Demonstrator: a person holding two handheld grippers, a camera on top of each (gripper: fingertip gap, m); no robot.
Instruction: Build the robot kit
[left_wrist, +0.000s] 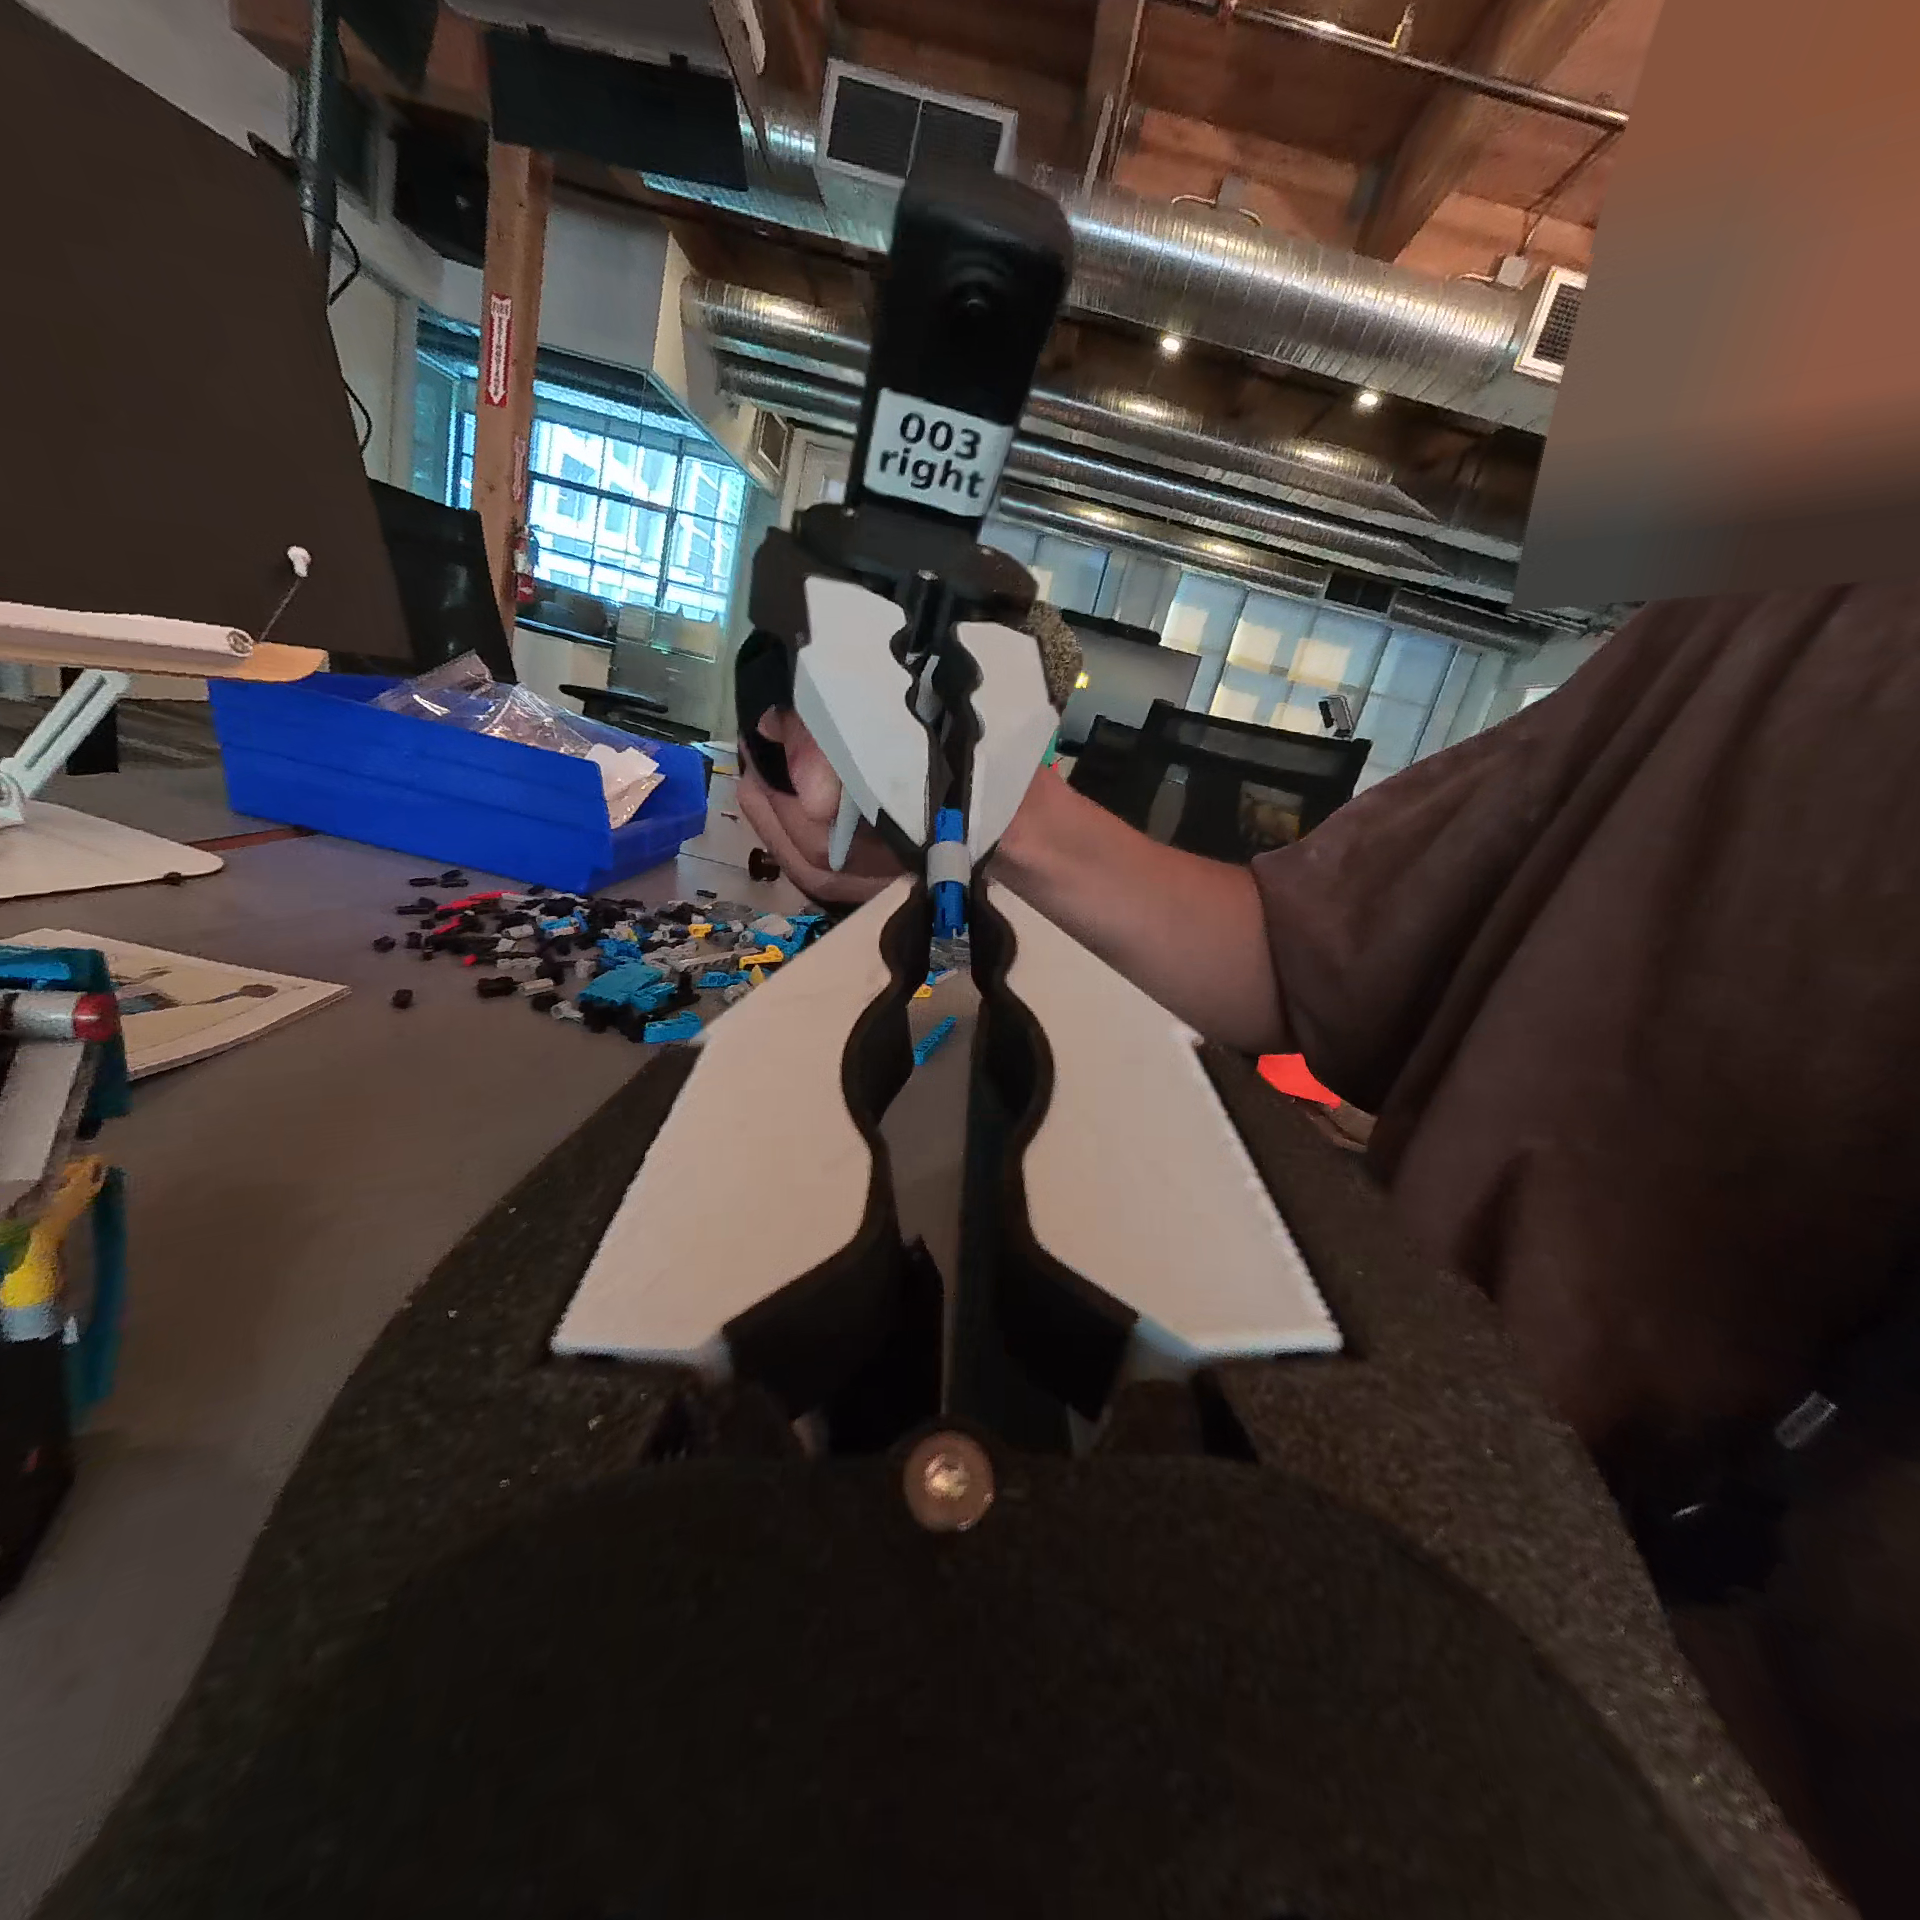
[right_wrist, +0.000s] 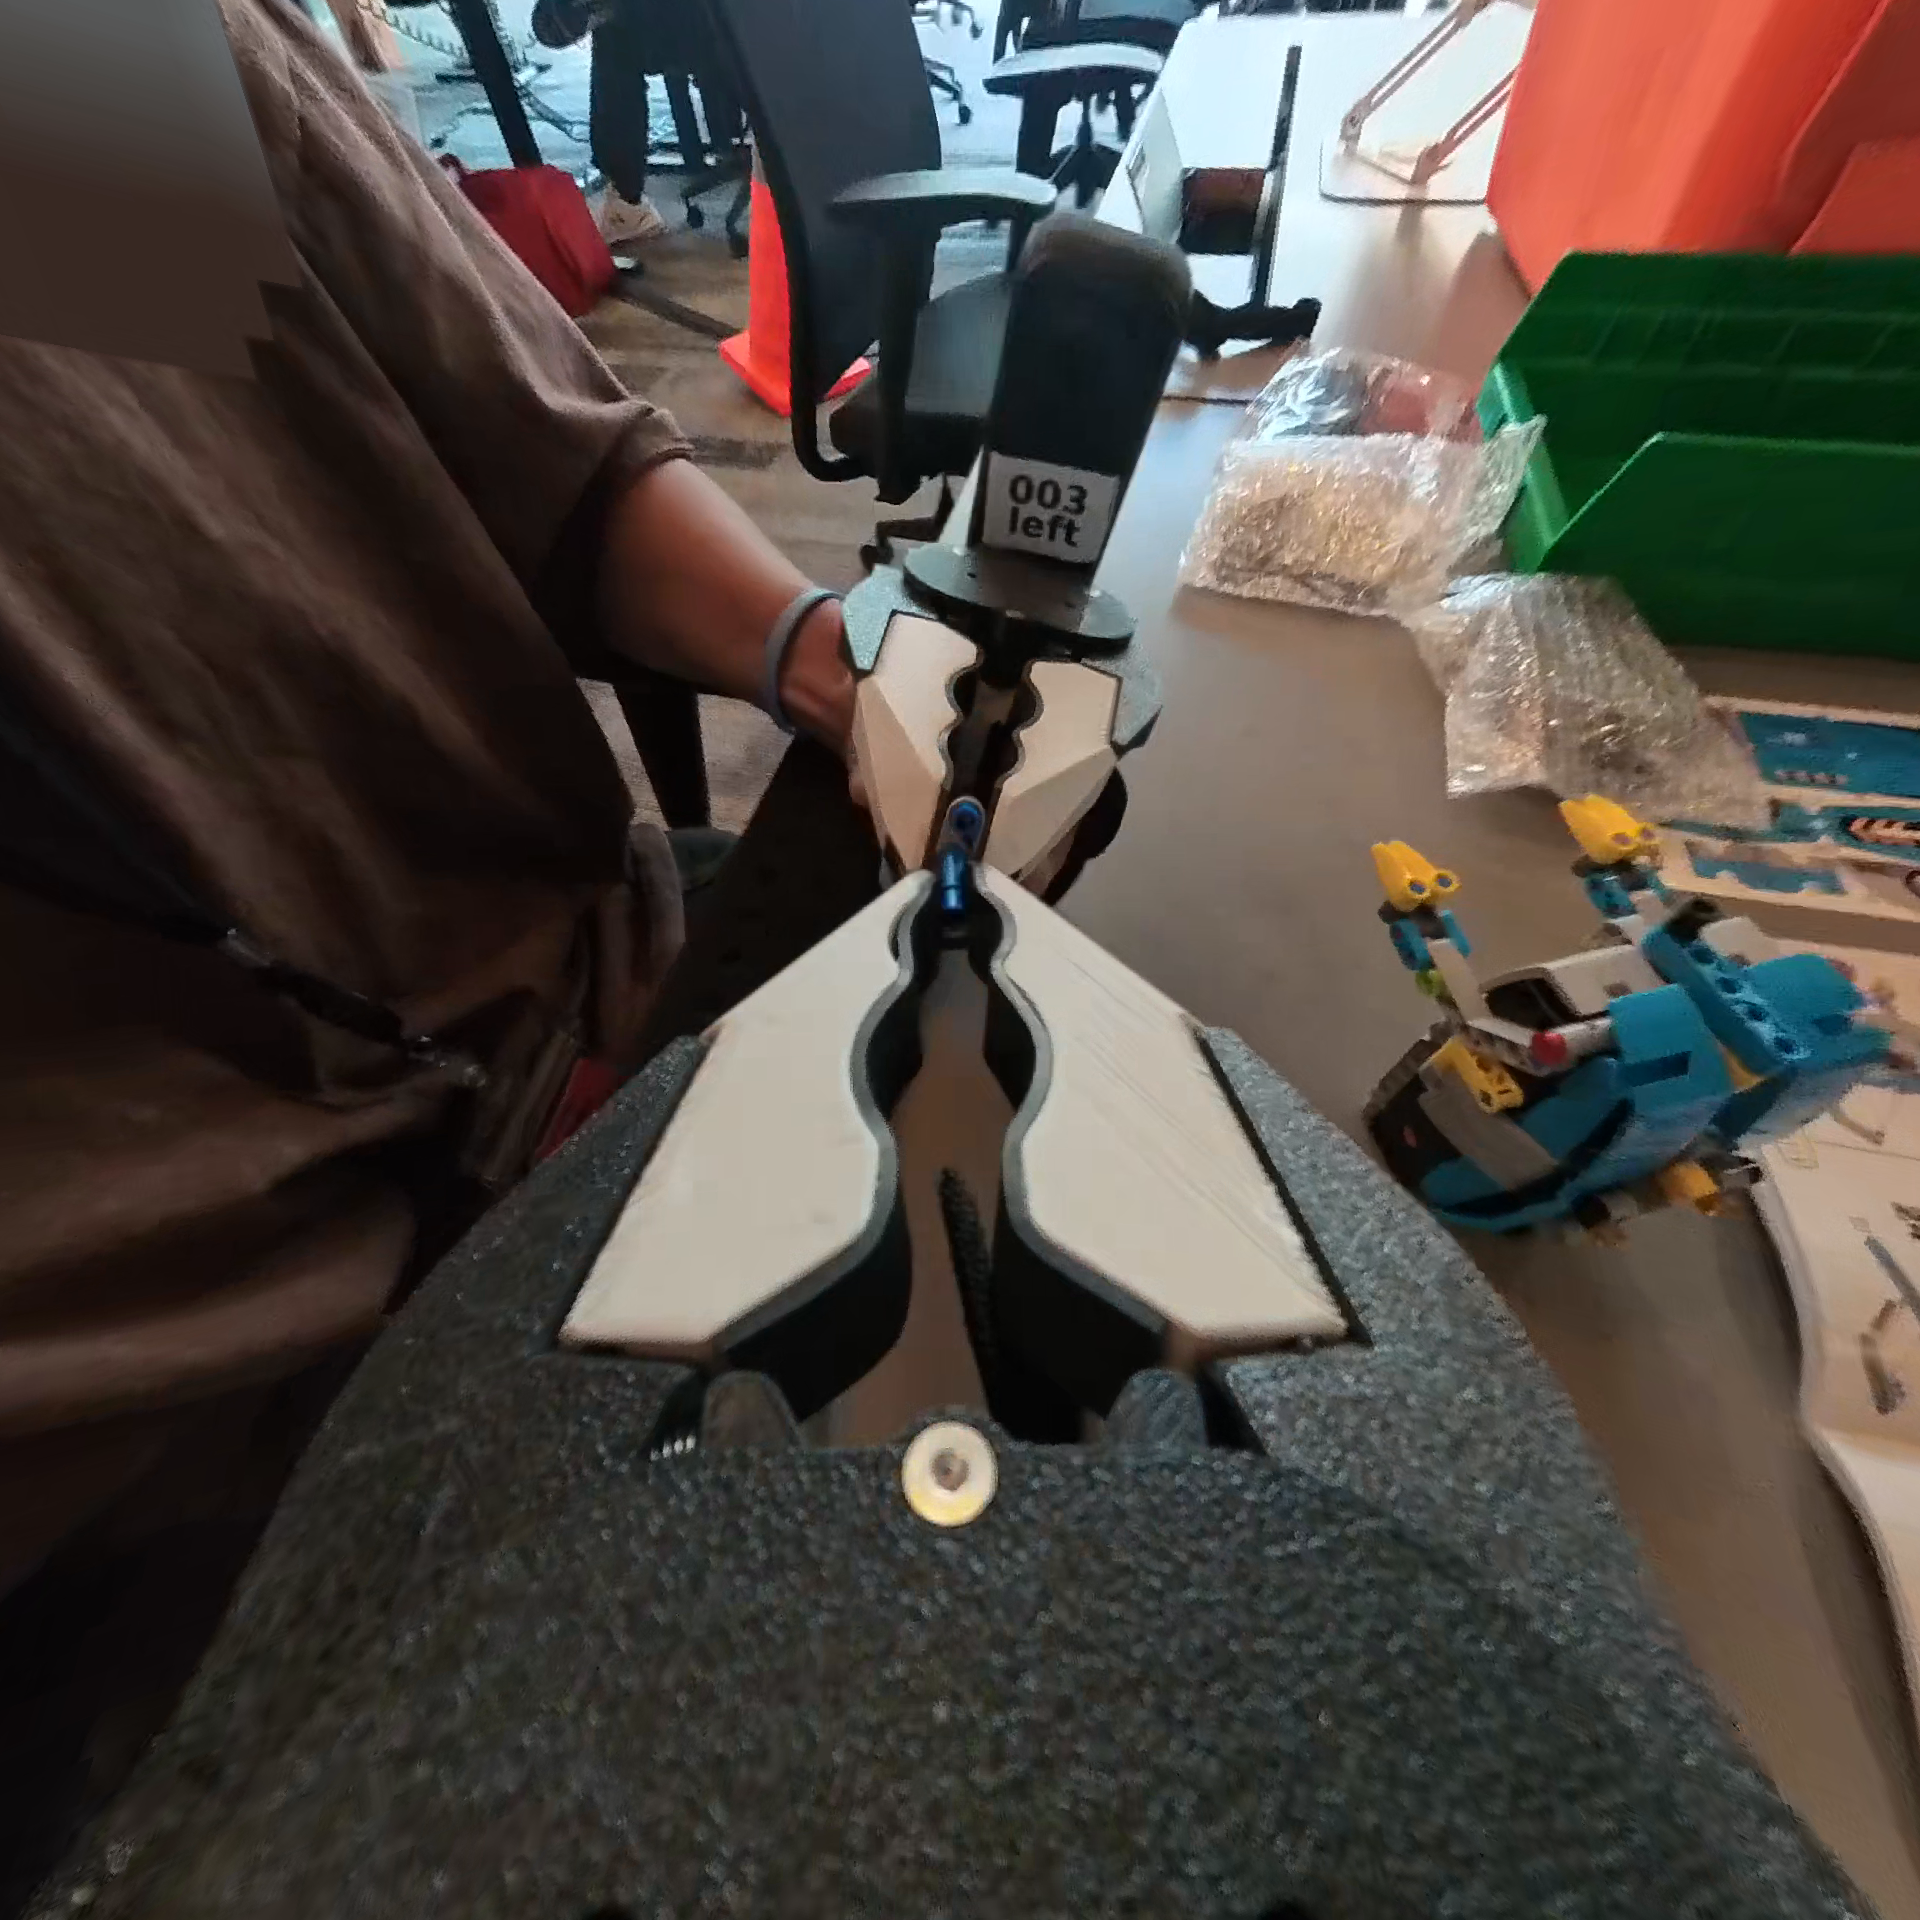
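My two grippers meet tip to tip in the air above the table edge, in front of a person in a brown shirt. In the left wrist view my left gripper (left_wrist: 941, 906) is shut on the near end of a small blue pin with a grey sleeve (left_wrist: 948, 864). My right gripper (left_wrist: 951, 829) faces it and pinches the far blue end. In the right wrist view my right gripper (right_wrist: 951, 896) is shut on a dark blue pin (right_wrist: 951, 881), and my left gripper (right_wrist: 962, 831) holds a blue piece (right_wrist: 964, 819) against it. I cannot tell whether the pieces are joined.
A pile of loose small bricks (left_wrist: 623, 956), a blue bin (left_wrist: 436, 769) with plastic bags, a booklet (left_wrist: 208, 997) and a lamp base (left_wrist: 83, 852) lie on the grey table. A blue, yellow and white brick model (right_wrist: 1621, 1060), bubble-wrap bags (right_wrist: 1351, 520), green bins (right_wrist: 1714, 436) and an office chair (right_wrist: 883, 260) show too. Only a small space, under 4 cm, lies between the two pairs of fingers.
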